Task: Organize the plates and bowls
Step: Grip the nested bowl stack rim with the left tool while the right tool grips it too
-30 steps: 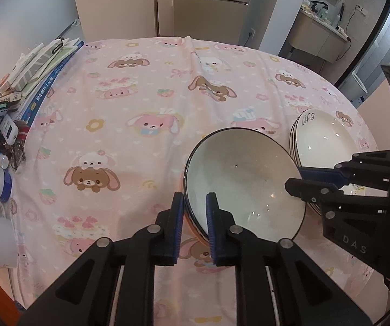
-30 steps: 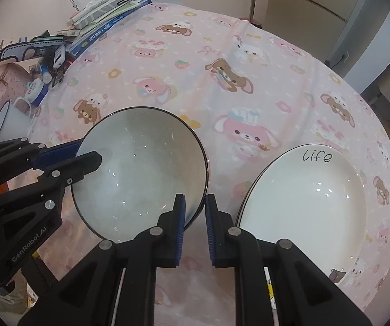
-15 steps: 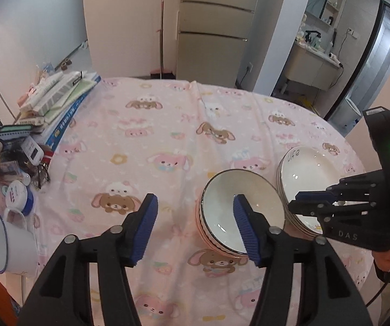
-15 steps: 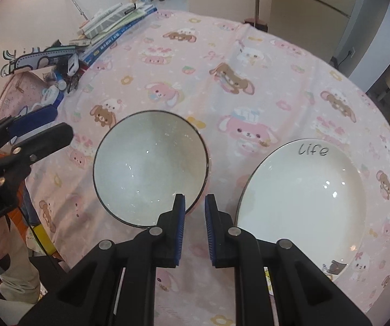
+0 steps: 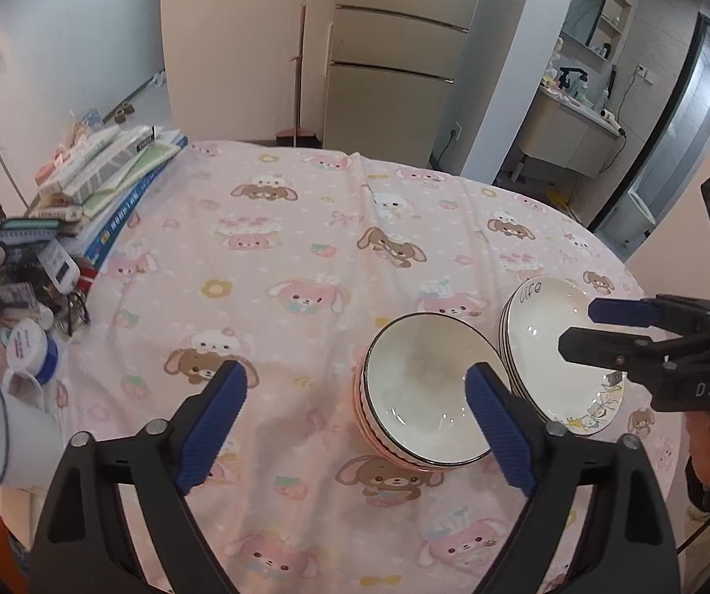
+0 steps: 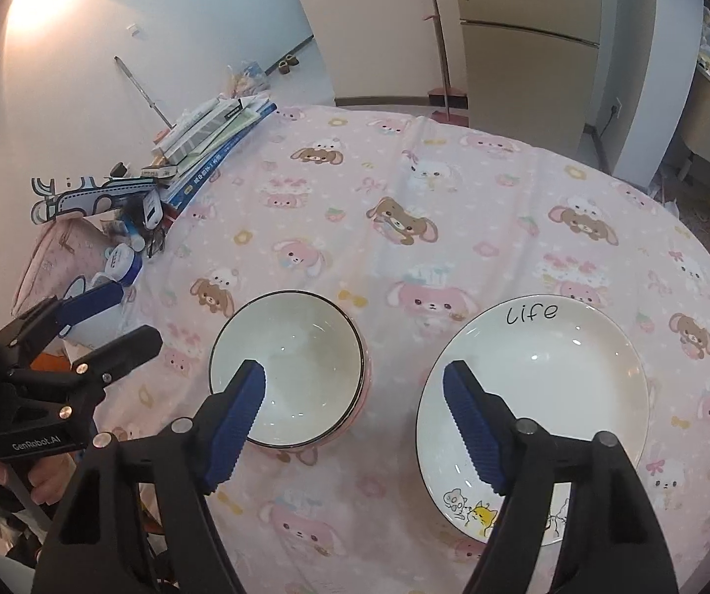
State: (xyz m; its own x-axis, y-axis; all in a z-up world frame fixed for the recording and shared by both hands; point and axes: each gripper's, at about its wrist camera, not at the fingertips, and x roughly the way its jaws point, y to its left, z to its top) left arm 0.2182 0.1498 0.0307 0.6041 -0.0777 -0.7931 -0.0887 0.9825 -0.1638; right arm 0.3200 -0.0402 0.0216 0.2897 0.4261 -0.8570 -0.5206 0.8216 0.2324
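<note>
On the pink cartoon-print counter (image 6: pixel 453 188), the bowl stack (image 6: pixel 288 369) and the plate stack (image 6: pixel 543 396), its top plate marked "life", sat just beside each other. Our left tongs (image 5: pixel 355 406) and right tongs (image 6: pixel 355 416) both hung above them, spread apart and holding nothing. We judged the sorting nearly finished; doing it well meant lifting both tongs straight up and away, clear of the rims, so neither stack got nudged toward the counter's near edge.
</note>
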